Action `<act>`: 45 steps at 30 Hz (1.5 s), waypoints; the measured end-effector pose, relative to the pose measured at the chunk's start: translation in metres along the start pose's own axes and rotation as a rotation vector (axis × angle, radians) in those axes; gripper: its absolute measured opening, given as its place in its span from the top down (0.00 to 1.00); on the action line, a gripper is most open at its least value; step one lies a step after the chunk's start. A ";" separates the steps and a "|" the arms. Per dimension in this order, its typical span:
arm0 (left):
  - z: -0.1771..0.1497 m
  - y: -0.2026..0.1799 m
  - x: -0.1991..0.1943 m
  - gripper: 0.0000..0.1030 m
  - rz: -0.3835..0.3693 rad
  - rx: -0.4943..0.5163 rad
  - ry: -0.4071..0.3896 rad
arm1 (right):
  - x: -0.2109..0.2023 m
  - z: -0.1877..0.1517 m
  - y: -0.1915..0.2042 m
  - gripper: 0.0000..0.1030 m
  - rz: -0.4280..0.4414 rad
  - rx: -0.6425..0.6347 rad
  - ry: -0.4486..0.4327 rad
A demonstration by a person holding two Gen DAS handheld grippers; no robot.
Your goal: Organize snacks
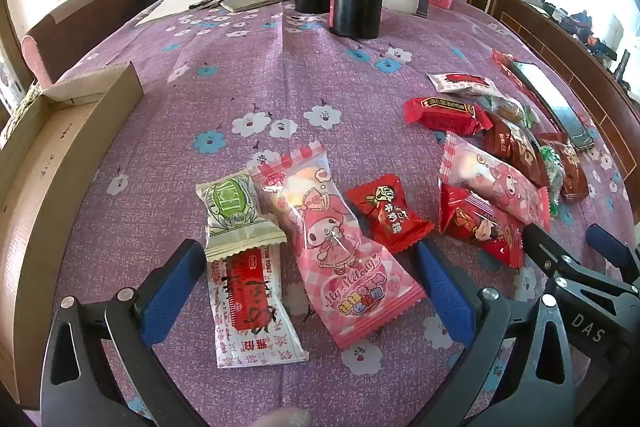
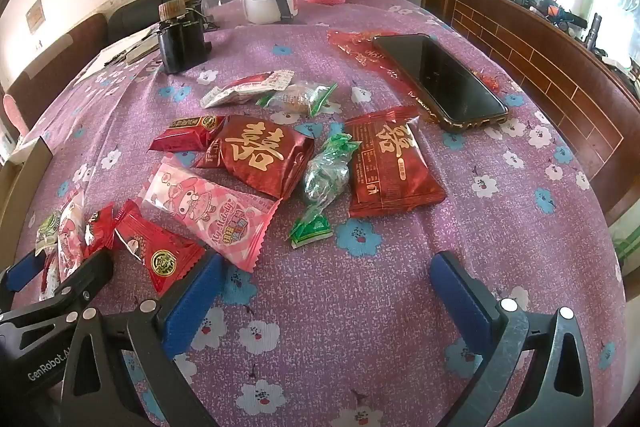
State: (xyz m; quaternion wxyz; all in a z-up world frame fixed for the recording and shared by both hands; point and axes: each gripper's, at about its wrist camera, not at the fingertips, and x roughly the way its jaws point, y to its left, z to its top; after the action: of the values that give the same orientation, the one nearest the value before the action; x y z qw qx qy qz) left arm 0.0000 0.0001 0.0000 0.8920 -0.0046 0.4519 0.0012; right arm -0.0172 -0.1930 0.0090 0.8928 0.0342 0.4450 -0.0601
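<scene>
- Pink packet (image 1: 340,259): flat on the cloth, cartoon print up.
- Green-white packet (image 1: 236,215): beside it, overlapping a red-white packet (image 1: 252,307).
- Small red candy (image 1: 386,213): right of the pink packet.
- Two dark red packets (image 2: 264,155) (image 2: 390,167): flat, with a green twist-wrapped candy (image 2: 326,179) between them.
- Second pink packet (image 2: 208,211): lying diagonally.

Around the phone (image 2: 440,83) on the purple cloth I count two pink My Melody packets (image 1: 340,247), two dark red packets with gold characters (image 2: 264,155), two green-wrapped sweets (image 2: 326,179) and one cardboard box (image 1: 52,155).
</scene>
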 end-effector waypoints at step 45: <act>-0.038 0.024 -0.057 0.00 -0.108 0.113 0.018 | 0.000 0.002 -0.001 0.00 0.032 -0.048 0.077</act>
State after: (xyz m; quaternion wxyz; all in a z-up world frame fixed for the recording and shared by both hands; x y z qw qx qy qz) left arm -0.0647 0.0243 0.0229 0.8855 0.0211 0.4585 -0.0725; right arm -0.0155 -0.1944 0.0099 0.8765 0.0221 0.4797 -0.0334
